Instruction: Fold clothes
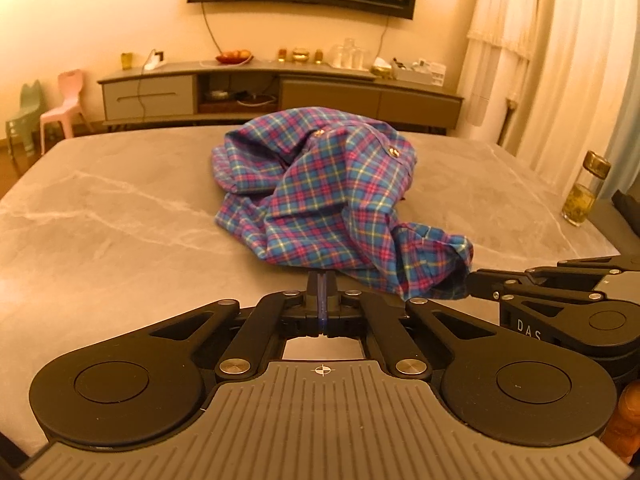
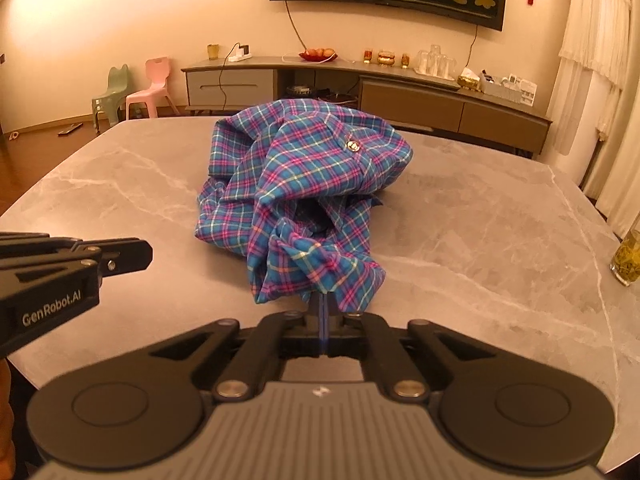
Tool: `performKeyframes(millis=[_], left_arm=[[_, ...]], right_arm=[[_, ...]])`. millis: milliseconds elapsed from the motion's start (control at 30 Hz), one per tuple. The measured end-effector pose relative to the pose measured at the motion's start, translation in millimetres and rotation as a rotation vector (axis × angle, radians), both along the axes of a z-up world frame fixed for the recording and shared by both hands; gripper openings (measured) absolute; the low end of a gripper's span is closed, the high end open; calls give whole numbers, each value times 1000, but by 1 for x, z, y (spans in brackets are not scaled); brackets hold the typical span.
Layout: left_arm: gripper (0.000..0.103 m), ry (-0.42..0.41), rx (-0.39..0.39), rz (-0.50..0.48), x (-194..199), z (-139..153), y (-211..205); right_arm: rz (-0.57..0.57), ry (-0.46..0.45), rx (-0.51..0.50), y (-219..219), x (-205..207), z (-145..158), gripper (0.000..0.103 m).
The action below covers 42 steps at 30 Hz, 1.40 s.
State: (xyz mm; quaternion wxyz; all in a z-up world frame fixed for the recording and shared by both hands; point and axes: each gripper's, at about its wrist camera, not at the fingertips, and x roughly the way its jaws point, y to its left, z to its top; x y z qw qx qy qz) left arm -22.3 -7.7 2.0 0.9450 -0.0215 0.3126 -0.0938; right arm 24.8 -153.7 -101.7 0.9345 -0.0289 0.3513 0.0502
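Note:
A crumpled blue, pink and yellow plaid shirt (image 1: pixel 320 188) lies in a heap on the grey marble table (image 1: pixel 100 208); it also shows in the right wrist view (image 2: pixel 304 184). My left gripper (image 1: pixel 321 280) is shut at the shirt's near edge; whether it pinches cloth I cannot tell. In the right wrist view the left gripper (image 2: pixel 148 254) sits closed, left of the shirt. My right gripper (image 2: pixel 323 300) is shut on the shirt's near hem. In the left wrist view the right gripper (image 1: pixel 470 282) reaches in from the right, its tip in the shirt's lower right fold.
A glass bottle with yellow-green contents (image 1: pixel 584 190) stands at the table's right edge and also shows in the right wrist view (image 2: pixel 628 260). A long sideboard (image 1: pixel 280 92) with cups and bowls stands behind the table. Two small plastic chairs (image 2: pixel 132 90) stand at the far left.

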Motion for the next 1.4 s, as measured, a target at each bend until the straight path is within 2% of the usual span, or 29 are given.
performKeyframes(millis=[200,433,467,500,533,567,600,800,1067,1167,1200,1300,1333,1367,1400], left_arm=[[0,5,-1,16,2,-2,4],[0,25,8,23,8,-4,4],[1,25,6,23,9,-5,4],[18,22,3,23,9,-5,4],[31,19,2,29,10,-5,4],[52,17,0,38,11,-6,5],[61,14,-1,46,12,-6,5],[75,13,-4,133,21,-11,12],[82,16,-28,127,49,-3,26],[85,16,-68,182,67,0,44],[86,19,-84,202,74,1,49],[88,38,-116,215,99,-2,58],[88,55,-122,204,110,-6,58],[88,74,-123,191,119,-11,57],[88,89,-121,184,128,-17,54]], right_arm=[[5,-24,-14,3,-1,1,0],[-18,4,-8,2,8,-5,0],[-26,9,-4,1,10,-5,4],[-34,13,0,0,12,-6,16],[-45,11,3,-1,14,-8,24],[-57,5,-1,-2,15,-8,45],[-67,0,-4,-3,16,-8,60],[-89,4,7,-8,23,-10,68],[-60,-63,-40,-4,26,7,77],[-26,-147,-88,4,28,22,103],[-11,-176,-106,8,30,26,103],[49,-152,-113,20,54,20,103],[46,-126,-111,16,63,14,98],[44,-100,-110,13,73,8,74],[41,-75,-109,10,83,2,32]])
